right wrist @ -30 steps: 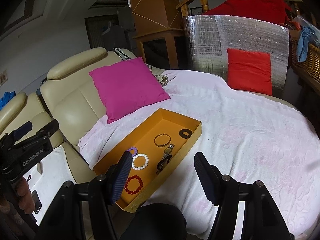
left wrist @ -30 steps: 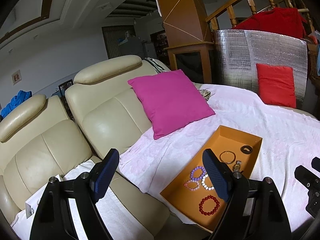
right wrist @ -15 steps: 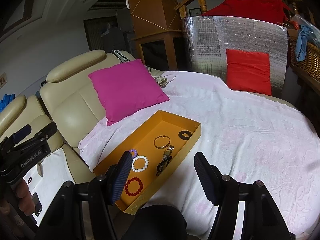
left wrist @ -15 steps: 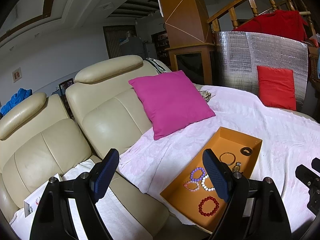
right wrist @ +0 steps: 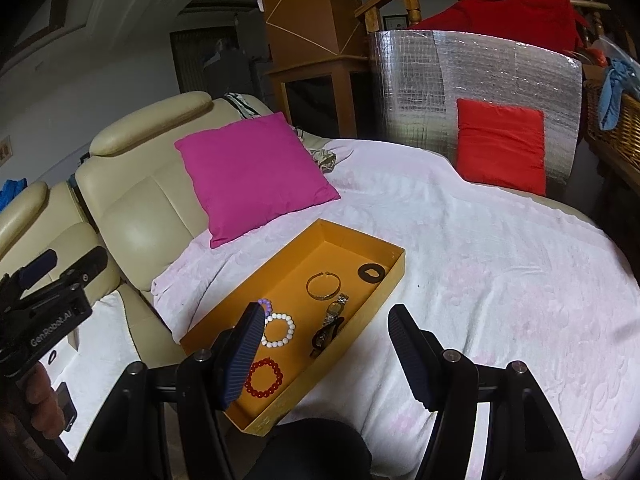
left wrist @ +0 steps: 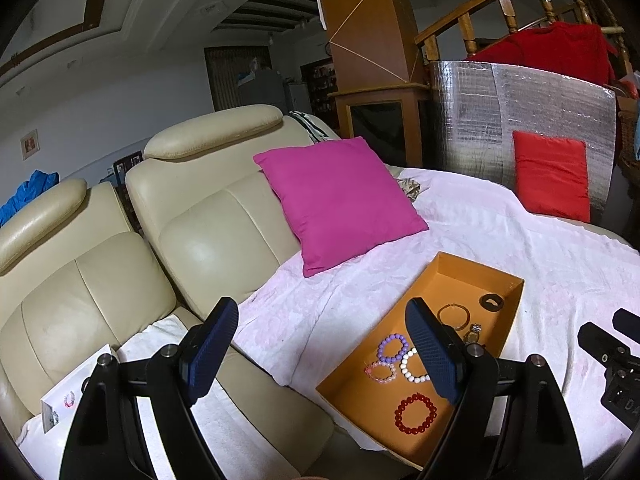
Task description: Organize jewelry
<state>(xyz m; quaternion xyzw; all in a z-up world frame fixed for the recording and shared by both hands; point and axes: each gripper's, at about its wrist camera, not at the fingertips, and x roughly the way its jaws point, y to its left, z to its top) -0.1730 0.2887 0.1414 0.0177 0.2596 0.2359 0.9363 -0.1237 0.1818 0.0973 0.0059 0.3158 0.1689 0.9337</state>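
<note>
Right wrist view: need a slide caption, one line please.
Open right gripper above orange tray of bracelets and a watch on a white blanket.

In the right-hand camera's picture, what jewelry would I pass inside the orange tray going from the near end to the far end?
Red bead bracelet → white bead bracelet → gold bangle → black ring-shaped piece, all lying in the orange tray.

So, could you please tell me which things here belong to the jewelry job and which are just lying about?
Job:
orange cardboard tray
red bead bracelet
white bead bracelet
gold bangle
metal wristwatch

Lying about:
magenta square cushion
red cushion
</note>
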